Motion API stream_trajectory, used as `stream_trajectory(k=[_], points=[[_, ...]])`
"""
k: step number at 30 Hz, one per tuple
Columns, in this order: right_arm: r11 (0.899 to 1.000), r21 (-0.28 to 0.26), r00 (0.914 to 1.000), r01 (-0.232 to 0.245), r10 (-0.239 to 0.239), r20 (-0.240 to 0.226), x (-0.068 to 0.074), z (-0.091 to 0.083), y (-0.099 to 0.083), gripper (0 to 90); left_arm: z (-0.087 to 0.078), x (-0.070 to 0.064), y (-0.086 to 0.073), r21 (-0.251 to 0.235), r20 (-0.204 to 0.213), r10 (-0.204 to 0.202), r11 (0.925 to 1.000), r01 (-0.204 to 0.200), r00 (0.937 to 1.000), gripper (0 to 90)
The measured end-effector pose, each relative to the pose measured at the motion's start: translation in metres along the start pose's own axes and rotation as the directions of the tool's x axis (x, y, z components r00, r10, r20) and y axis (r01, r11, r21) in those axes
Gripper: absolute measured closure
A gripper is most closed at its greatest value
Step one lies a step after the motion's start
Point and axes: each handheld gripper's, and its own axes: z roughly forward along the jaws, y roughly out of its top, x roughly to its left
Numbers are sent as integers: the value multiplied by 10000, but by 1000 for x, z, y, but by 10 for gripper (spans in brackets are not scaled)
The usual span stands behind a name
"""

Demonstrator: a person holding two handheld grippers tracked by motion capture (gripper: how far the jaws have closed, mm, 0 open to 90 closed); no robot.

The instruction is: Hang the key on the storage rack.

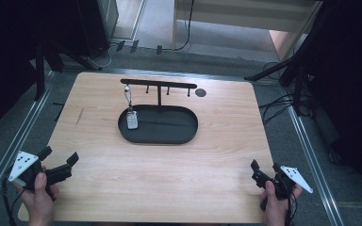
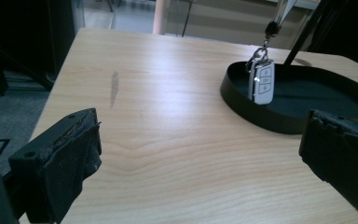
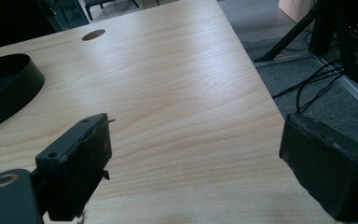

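At the table's (image 1: 169,179) far middle, a key fob (image 1: 132,121) hangs from the rack (image 1: 159,84) over the black tray (image 1: 188,134), its lower end seemingly touching the tray floor. Left gripper (image 1: 59,157) and right gripper (image 1: 266,169) rest at the near corners, jaws spread and empty. Rack top is cut off in the left gripper view.

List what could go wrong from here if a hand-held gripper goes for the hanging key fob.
1. The key fob hangs freely from the stand's crossbar, so a touch could likely set it swinging away from the jaws.
2. The black tray's raised rim lies between the left hand-held gripper and the fob; a low approach might catch it and shift the stand.
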Motion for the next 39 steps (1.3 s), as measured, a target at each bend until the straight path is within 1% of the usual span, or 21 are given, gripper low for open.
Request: stream_trajectory(k=[3,6,11,13,15,18,20,21,24,26,27,29,30,32,33,34,35,36,39], points=[[10000,-3,10000,8,-8,6,0,0,0,88,-4,4,-5,59,-129,92,9999,-92,9999,0],[10000,2,10000,33,-33,24,1,0,0,88,-7,9,-10,106,-156,150,9998,-148,9998,0],[10000,14,10000,76,-76,39,1,0,0,88,-10,15,-22,263,-102,328,9991,-325,9994,0],[9999,18,9999,122,-122,68,1,0,0,88,-10,16,-23,229,-46,360,9991,-359,9993,0],[9999,26,9999,143,-143,71,2,0,0,88,-9,16,-23,203,-21,464,9987,-463,9989,0],[9999,33,9998,170,-170,63,2,0,0,88,-6,17,-26,305,-24,509,9982,-508,9987,0],[9999,73,9999,154,-154,71,2,0,0,88,-6,16,-28,256,15,472,9986,-473,9989,0],[9998,69,9998,177,-177,90,3,0,0,88,-6,16,-28,298,29,516,9982,-517,9987,0],[9995,50,9995,307,-308,120,3,0,0,88,-6,15,-30,290,-5,450,9986,-449,9990,0],[9994,63,9993,354,-354,133,4,0,0,88,-5,14,-31,273,-219,499,9984,-493,9985,0],[9993,60,9992,374,-375,156,4,0,0,88,-6,12,-32,173,-514,486,9987,-477,9975,0],[9992,119,9992,371,-373,170,4,1,0,88,-8,9,-33,-21,-862,612,9981,-616,9944,0],[9993,115,9992,351,-353,202,4,1,0,88,-7,8,-33,-30,-900,687,9976,-693,9936,0],[9994,84,9991,334,-336,259,4,0,0,88,-5,8,-32,226,-836,779,9968,-763,9935,0],[9994,89,9990,346,-348,273,4,1,0,88,-4,9,-32,289,-672,817,9964,-799,9944,0],[9993,81,9990,362,-364,267,4,1,0,88,-4,10,-32,309,-553,733,9969,-717,9958,0],[9992,98,9988,400,-403,285,5,1,0,88,-5,10,-32,281,-578,663,9975,-648,9961,0],[9990,102,9986,431,-434,317,5,1,0,88,-4,10,-32,304,-587,678,9974,-661,9960,0],[9987,182,9980,469,-477,406,6,1,-1,88,-3,7,-32,365,-670,949,9950,-926,9932,0]])
